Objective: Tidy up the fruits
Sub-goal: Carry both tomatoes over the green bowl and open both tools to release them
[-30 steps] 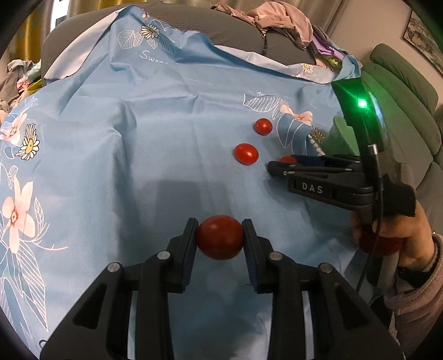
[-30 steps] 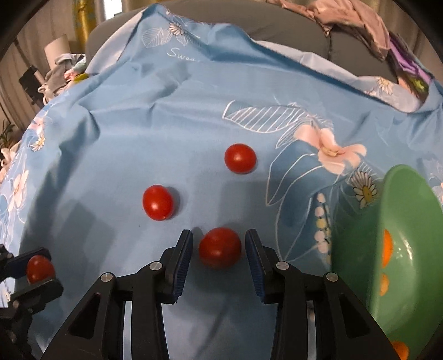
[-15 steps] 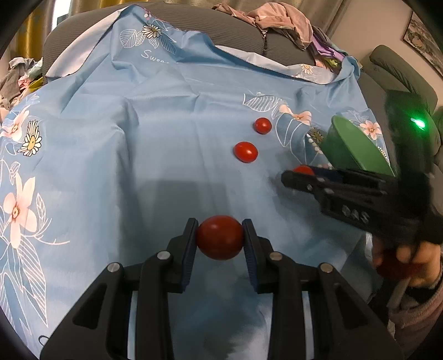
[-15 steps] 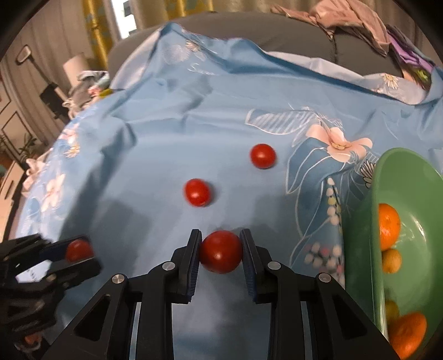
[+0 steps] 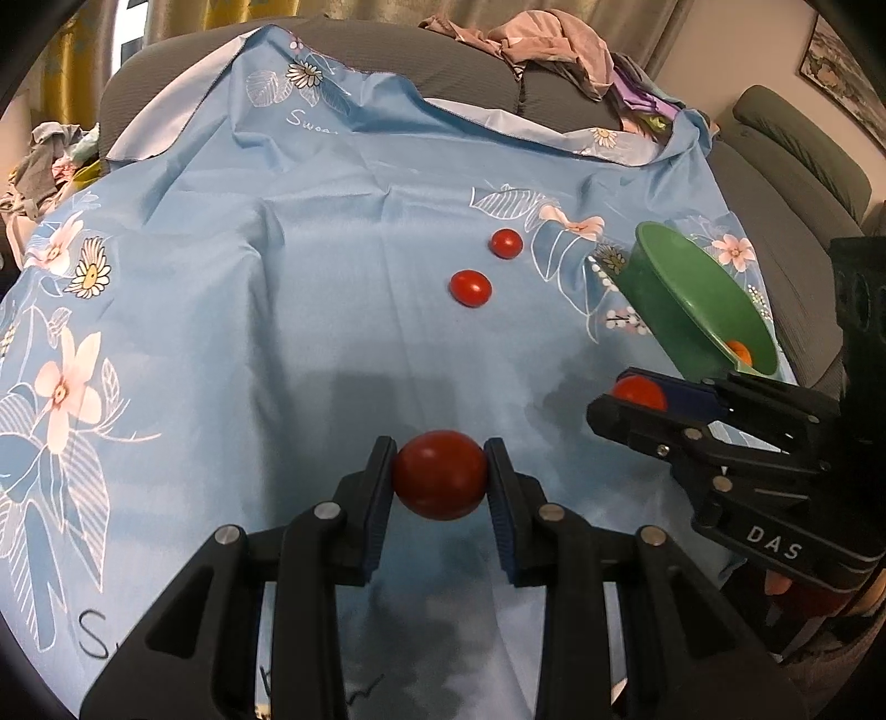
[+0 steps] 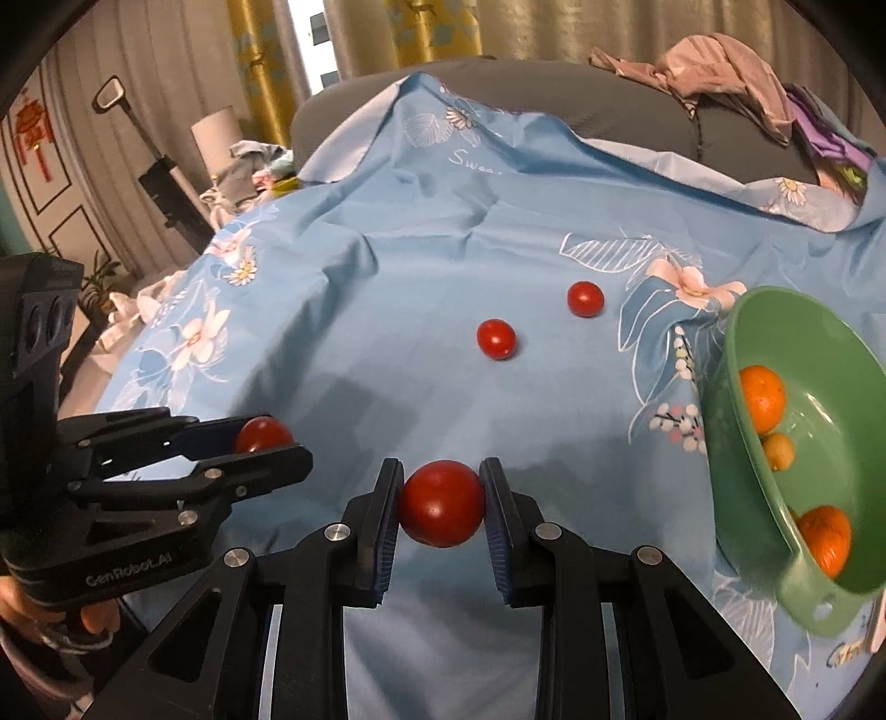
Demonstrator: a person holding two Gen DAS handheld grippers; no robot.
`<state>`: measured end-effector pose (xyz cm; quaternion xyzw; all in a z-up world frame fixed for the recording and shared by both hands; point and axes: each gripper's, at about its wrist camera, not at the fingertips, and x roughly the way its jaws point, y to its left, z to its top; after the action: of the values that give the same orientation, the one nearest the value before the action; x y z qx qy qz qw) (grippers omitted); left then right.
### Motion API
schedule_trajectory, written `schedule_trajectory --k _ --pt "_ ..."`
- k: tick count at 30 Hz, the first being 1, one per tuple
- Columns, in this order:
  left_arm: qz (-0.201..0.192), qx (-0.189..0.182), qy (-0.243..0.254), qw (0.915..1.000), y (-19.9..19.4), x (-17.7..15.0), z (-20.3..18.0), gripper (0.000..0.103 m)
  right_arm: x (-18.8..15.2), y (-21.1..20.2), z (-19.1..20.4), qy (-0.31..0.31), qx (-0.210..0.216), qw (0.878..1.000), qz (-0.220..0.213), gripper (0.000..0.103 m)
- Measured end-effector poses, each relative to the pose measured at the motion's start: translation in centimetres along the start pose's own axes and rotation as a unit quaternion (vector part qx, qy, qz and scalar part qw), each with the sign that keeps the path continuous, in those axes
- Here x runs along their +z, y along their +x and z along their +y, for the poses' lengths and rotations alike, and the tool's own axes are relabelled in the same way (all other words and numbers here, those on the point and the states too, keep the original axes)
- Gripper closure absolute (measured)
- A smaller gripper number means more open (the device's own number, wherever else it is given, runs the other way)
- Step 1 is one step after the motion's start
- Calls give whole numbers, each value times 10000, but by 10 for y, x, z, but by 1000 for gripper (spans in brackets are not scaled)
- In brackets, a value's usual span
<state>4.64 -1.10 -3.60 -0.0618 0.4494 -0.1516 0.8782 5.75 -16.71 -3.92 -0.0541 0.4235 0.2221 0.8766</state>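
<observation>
Red and glossy, a small tomato (image 5: pixel 440 475) sits pinched between the ribbed blue pads (image 5: pixel 376 498) of the left gripper (image 5: pixel 440 482), jaws clenched on its widest part, one pad on each flank. Over in the right wrist view it's the same story: the right gripper (image 6: pixel 441 507) has its jaws clamped across the middle of a second tomato (image 6: pixel 441 503), lifted off the cloth by the look of the shadow beneath.

These will handle light, I'd say, but smooth-skinned and soft underneath. Squeeze too hard and the skin splits; too lightly and a round, slick fruit can squirt out forwards. The hold across the fattest part, pads flat against the sides, looks like the right place to take it.

Moving outward: two more loose tomatoes lie on the blue flowered cloth (image 5: pixel 277 332), the nearer one (image 6: pixel 496 339) and the farther one (image 6: pixel 585 298), near each other but apart, not touching. Off to the right stands the green bowl (image 6: pixel 736 343), tilted, with oranges (image 6: pixel 763 396) and something smaller and paler inside. The right gripper is close beside its rim, so my guess is its tomato goes in first, eased down low rather than dropped. Crumpled clothes (image 5: pixel 531 44) sit on the grey sofa back beyond.
</observation>
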Motion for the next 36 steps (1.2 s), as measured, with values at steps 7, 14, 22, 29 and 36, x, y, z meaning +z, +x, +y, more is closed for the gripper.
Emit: schedule_trajectory --k 7,14,22,29,36 --pt "-105 83 75 9999 -15 -1 -11 71 -5 -21 2 1 -20 9997 -241 73" --pt "-165 114 233 9995 -22 4 -25 71 -8 -36 0 17 -16 9990 -445 73" --pt "-171 68 464 9988 -21 13 -47 71 -12 -48 -17 160 -114 9979 -623 73" --pt "-153 -81 726 9972 -14 26 -74 71 -17 -58 -44 458 -255 9956 -771 73" --pt "-164 -343 1111 9931 -2 45 -112 71 -23 -73 -73 785 -452 9912 -964 73"
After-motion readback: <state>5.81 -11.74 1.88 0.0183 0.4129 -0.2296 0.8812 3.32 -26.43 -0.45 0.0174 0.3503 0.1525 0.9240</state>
